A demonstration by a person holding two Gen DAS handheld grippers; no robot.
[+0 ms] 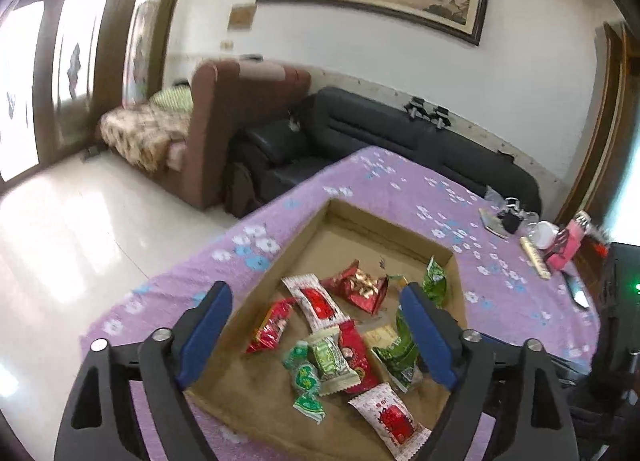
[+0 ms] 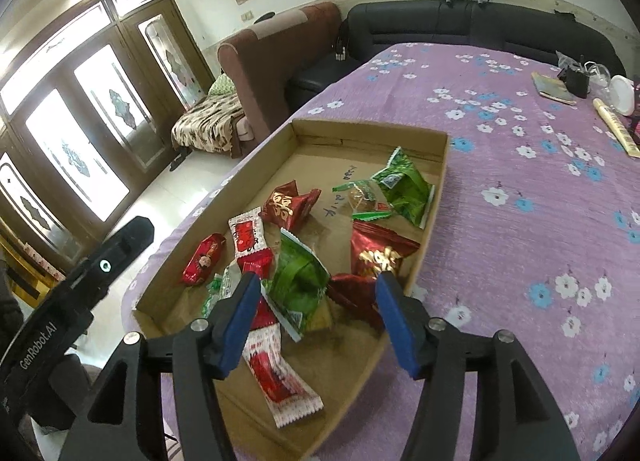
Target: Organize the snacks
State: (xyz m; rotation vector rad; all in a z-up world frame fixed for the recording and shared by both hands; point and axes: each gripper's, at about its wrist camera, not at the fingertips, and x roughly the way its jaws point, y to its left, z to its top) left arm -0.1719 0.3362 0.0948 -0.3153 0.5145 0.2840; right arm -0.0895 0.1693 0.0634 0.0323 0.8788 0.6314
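A shallow cardboard tray (image 1: 372,221) (image 2: 360,129) lies on the purple flowered tablecloth and holds several wrapped snacks: red packets (image 1: 362,287) (image 2: 290,207), green packets (image 1: 434,281) (image 2: 404,187) and red-and-white wrappers (image 1: 316,303) (image 2: 282,383). My left gripper (image 1: 316,315) is open and empty above the tray's near end. My right gripper (image 2: 316,311) is open and empty, low over a green packet (image 2: 298,279) and a dark red packet (image 2: 354,295) at the tray's near right side.
The left gripper's black body (image 2: 80,289) shows at the left of the right wrist view. Small items, among them a white cup (image 2: 622,95), a notebook (image 2: 554,89) and a long wrapped stick (image 2: 616,129), sit at the table's far right. A black sofa (image 1: 400,133) stands behind the table.
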